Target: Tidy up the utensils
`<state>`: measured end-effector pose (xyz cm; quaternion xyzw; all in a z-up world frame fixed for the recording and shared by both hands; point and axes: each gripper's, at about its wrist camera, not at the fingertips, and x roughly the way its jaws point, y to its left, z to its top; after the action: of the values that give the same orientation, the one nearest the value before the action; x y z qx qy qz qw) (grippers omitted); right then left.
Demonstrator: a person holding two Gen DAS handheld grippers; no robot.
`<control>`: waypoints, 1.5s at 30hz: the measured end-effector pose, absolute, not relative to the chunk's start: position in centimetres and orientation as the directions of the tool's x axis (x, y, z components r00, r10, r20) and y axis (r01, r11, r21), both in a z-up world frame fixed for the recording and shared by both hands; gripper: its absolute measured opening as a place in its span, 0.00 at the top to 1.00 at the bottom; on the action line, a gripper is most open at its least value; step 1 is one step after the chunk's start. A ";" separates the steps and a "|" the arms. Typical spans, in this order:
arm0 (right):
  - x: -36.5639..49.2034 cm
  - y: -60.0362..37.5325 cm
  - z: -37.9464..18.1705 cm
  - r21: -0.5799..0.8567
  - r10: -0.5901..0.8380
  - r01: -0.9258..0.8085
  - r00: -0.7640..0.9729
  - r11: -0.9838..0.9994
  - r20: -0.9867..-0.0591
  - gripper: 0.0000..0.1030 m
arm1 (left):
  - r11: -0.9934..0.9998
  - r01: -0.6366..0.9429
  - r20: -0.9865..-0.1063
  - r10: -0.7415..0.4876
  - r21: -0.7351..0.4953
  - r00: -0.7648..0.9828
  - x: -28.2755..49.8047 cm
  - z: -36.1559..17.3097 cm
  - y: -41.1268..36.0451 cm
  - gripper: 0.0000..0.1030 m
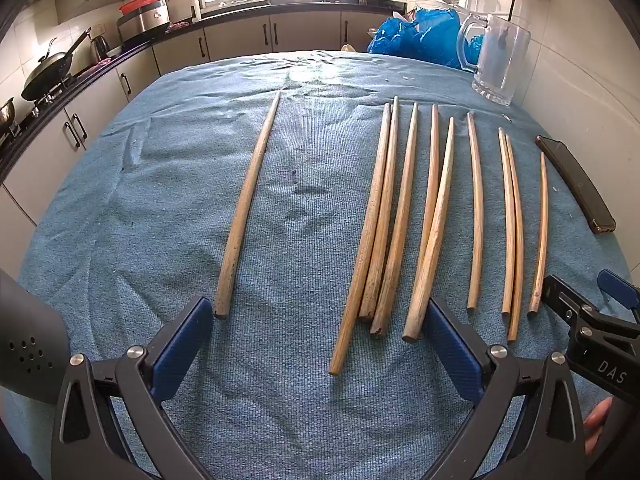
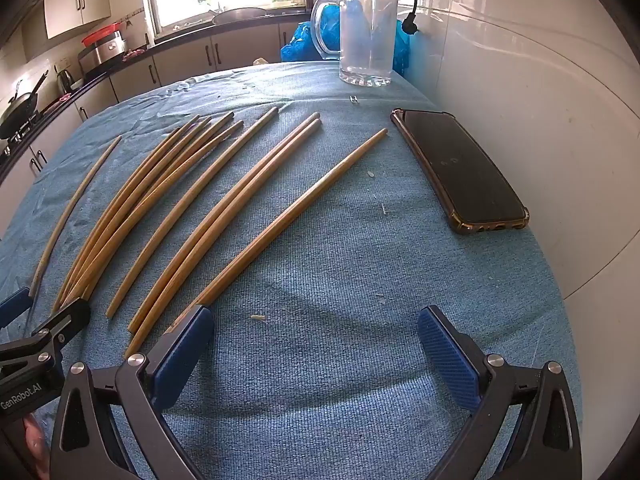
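On the blue towel-like cloth (image 1: 160,200) that covers the table, we see the long pale wooden chopsticks (image 1: 400,216) lying side by side, about ten of them. One chopstick (image 1: 248,204) lies alone, well apart to the left of the others, and the rest form a loose row, some touching each other. At the far right corner stands a clear glass mug with a handle (image 2: 366,36), upright and empty as far as we can tell. A black phone in a clear case (image 2: 460,168) rests between the mug and us, near the white tiled wall.

Our left gripper (image 1: 320,336) has its jaws spread wide, with nothing between them; it hovers over the near ends of the middle chopsticks. Our right gripper (image 2: 316,340) is also spread wide and empty, its left pad just beside the near end of the rightmost chopstick (image 2: 288,224).

We judge that the sorting has not yet begun. The next move probably calls for closing on one thin stick low at the cloth, then carrying it to the mug.
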<state>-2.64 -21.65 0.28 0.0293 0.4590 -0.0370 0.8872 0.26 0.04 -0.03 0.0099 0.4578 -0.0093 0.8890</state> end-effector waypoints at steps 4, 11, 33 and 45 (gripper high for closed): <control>-2.6 -21.6 0.3 0.018 -0.038 0.093 0.576 0.996 -0.816 0.00 | 1.000 0.022 -0.814 -0.004 0.011 0.581 0.3 -0.1 0.1 0.00; -2.6 -21.6 0.3 0.020 -0.037 0.092 0.576 0.996 -0.816 0.00 | 1.000 0.019 -0.814 -0.002 0.012 0.581 0.3 -0.1 0.0 0.00; -7.4 -20.9 1.9 0.052 -0.041 0.139 0.592 0.989 -0.805 0.00 | 0.996 0.009 -0.586 0.044 0.087 0.809 -12.0 8.9 3.2 0.00; -14.9 -19.2 7.6 0.132 -0.053 0.163 0.802 0.978 -0.595 0.00 | 0.997 -0.009 -0.514 0.044 0.071 0.857 -16.2 12.0 5.2 0.00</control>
<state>-14.93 -19.19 7.56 0.0889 0.3095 -0.0573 0.9450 -16.18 5.15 12.01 0.0327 0.2674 0.0140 0.9629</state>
